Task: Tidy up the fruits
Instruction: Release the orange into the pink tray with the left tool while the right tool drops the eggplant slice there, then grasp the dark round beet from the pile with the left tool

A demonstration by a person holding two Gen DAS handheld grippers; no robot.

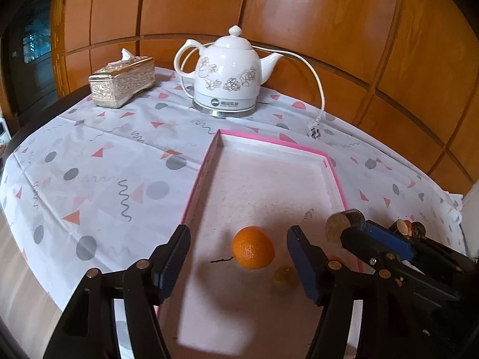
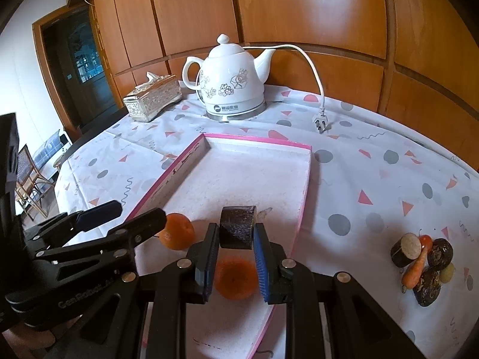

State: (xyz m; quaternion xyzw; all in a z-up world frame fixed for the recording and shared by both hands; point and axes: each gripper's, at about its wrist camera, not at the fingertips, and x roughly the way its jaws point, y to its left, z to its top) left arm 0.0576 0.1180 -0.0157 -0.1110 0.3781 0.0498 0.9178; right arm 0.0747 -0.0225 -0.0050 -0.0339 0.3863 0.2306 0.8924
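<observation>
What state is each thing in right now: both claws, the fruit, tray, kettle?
Left claw: open, orange between its fingers, not gripped.
Right claw: shut on the dark cane chunk, over the tray.
Orange: in the tray, free.
Second orange: in the tray, under the right claw.
Tray: open, pink-rimmed, mostly bare.
Kettle: lid on, plug lying unplugged.
Produce pile: on the cloth, outside the tray.

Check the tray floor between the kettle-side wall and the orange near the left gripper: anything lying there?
Bare. In the left wrist view nothing lies on the pink tray between its far wall and the orange.
</observation>
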